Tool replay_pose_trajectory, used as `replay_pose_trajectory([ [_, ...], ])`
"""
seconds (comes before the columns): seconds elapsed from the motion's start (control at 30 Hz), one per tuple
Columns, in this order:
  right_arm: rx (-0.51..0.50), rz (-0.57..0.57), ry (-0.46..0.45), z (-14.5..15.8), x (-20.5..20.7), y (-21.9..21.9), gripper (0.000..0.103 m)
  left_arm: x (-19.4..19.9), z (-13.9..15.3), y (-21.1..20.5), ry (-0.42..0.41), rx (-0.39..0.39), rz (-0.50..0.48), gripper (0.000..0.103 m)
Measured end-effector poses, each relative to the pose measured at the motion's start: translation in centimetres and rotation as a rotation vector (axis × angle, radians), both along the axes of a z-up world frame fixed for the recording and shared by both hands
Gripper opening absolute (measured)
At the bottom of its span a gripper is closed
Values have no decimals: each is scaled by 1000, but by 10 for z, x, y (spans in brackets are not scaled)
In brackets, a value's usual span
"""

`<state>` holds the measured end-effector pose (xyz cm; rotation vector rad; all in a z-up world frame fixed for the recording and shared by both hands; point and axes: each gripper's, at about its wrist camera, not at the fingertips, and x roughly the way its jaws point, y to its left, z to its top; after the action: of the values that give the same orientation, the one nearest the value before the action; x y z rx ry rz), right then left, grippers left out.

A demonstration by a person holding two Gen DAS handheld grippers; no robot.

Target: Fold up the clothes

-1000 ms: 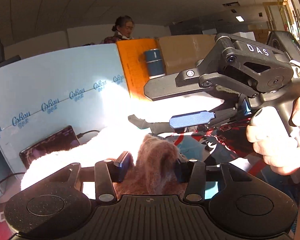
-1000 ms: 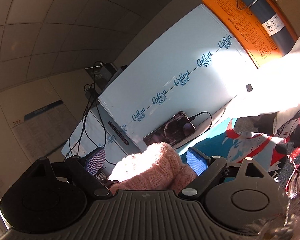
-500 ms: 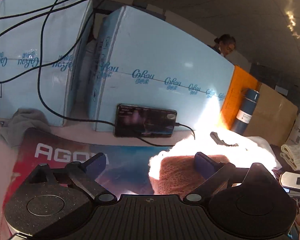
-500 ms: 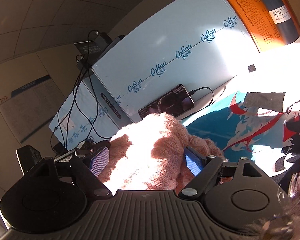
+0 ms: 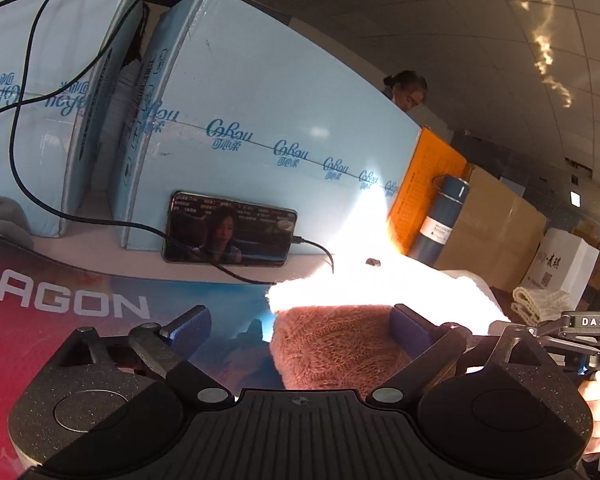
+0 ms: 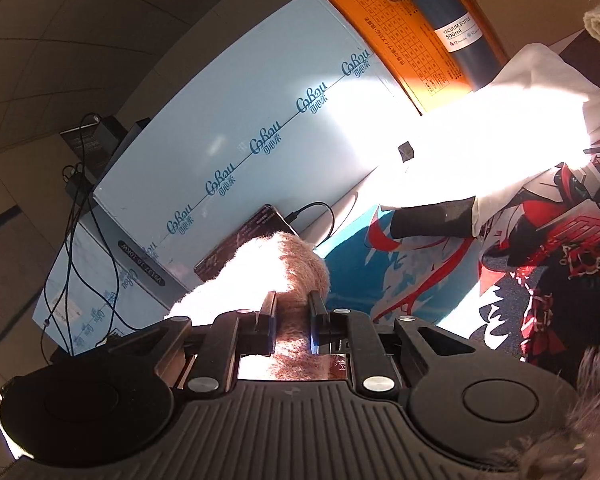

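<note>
A fuzzy pink knitted garment (image 5: 340, 344) lies on the printed desk mat (image 5: 76, 304), its far part washed out by sunlight. My left gripper (image 5: 300, 326) is open wide, and the garment's edge lies between its fingers, against the right one. In the right wrist view my right gripper (image 6: 293, 312) is shut on a bunched fold of the same pink garment (image 6: 284, 264), which rises above the jaws. The rest of the garment is hidden below both grippers.
Light blue cartons (image 5: 260, 128) stand along the back with a charging phone (image 5: 228, 236) leaning on them. A blue vacuum bottle (image 6: 448, 24) and orange box (image 6: 384, 28) stand to the right. A white garment (image 6: 520, 112) and cream knit (image 5: 540, 304) lie on the mat.
My left gripper opened, let go of the pink garment and swung left. My right gripper, open around the garment before, has closed on a fold of it.
</note>
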<state>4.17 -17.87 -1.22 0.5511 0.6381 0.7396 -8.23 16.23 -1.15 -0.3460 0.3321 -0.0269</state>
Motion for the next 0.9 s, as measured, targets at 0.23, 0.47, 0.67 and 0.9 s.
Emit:
replay_pose_trajectory([
  [0.23,-82,-12,-12,-10,2,8,23,39,-3,-15,177,141,154,100],
  [0.47,-236,-29,-32,-17,2,30,34,54,-10,-16,276,178,202,103],
  [0.67,-307,-50,-88,-17,-4,37,46,42,-10,-5,237,89,197,103],
  [0.9,-98,-35,4,-22,3,12,85,6,-12,16,175,-253,176,103],
])
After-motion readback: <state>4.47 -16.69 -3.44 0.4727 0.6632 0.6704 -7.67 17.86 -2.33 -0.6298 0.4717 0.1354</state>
